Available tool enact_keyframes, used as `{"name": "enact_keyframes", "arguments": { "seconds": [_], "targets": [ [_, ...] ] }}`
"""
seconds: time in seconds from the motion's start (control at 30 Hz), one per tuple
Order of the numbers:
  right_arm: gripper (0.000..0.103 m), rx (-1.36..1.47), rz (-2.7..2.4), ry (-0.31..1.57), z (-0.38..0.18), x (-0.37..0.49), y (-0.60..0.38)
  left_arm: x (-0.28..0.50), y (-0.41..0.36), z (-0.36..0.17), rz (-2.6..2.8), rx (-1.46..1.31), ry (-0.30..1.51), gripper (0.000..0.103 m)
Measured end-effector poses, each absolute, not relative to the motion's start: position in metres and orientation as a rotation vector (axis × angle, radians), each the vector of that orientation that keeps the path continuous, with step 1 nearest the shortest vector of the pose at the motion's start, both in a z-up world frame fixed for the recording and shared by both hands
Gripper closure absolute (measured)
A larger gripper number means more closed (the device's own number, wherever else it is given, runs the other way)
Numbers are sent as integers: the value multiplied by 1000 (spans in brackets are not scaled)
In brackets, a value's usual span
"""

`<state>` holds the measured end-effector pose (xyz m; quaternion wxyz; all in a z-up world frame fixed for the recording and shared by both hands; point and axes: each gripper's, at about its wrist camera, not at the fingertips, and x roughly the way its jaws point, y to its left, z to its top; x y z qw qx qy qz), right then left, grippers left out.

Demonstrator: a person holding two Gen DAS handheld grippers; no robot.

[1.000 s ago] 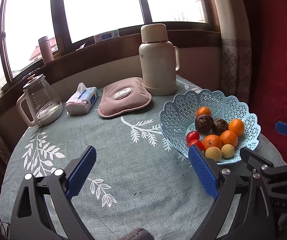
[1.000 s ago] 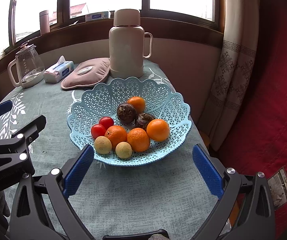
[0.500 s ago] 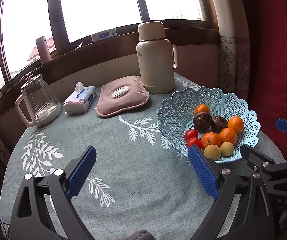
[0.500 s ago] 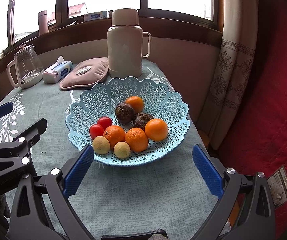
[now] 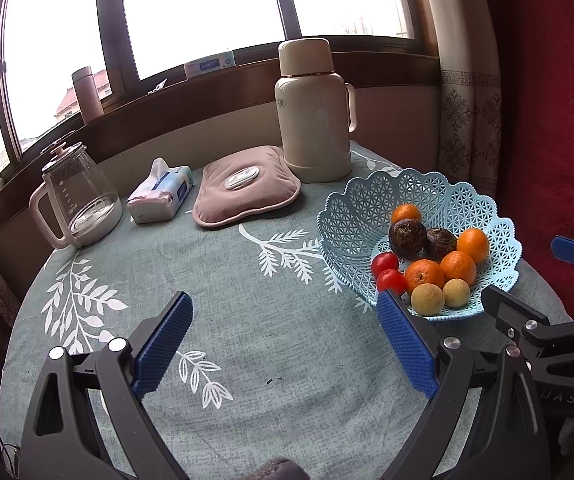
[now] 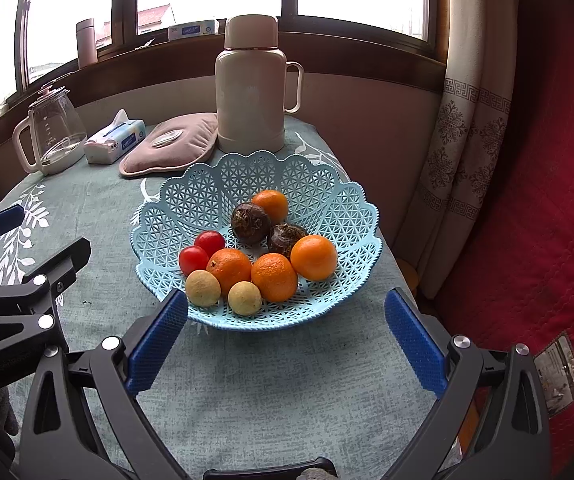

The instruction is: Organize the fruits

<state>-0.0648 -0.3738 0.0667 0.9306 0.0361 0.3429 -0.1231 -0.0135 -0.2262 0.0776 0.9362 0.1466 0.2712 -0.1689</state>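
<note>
A light blue lattice basket (image 6: 191,204) sits on the round table and shows at the right of the left wrist view (image 5: 355,216). It holds several oranges (image 6: 274,276), two red tomatoes (image 6: 193,260), two dark brown fruits (image 6: 250,223) and two pale yellow fruits (image 6: 203,288). My right gripper (image 6: 285,340) is open and empty, just in front of the basket. My left gripper (image 5: 283,344) is open and empty over bare tablecloth, left of the basket.
At the back stand a cream thermos (image 5: 313,110), a pink hot-water pad (image 5: 243,192), a tissue pack (image 5: 161,196) and a glass kettle (image 5: 77,200). A window sill lies behind. A red cover (image 6: 547,200) and a curtain (image 6: 467,128) are at the right.
Both grippers have drawn back and risen slightly, so the table and basket look a little farther away. Both stay open. The fruit has not moved.
</note>
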Motion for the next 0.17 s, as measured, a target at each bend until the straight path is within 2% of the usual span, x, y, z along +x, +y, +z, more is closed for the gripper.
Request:
{"name": "enact_keyframes", "arguments": {
  "seconds": [0.17],
  "targets": [
    [3,70,-253,732,63,-61,-367,-10,-210,75,-329,269,584,10]
  ]
}}
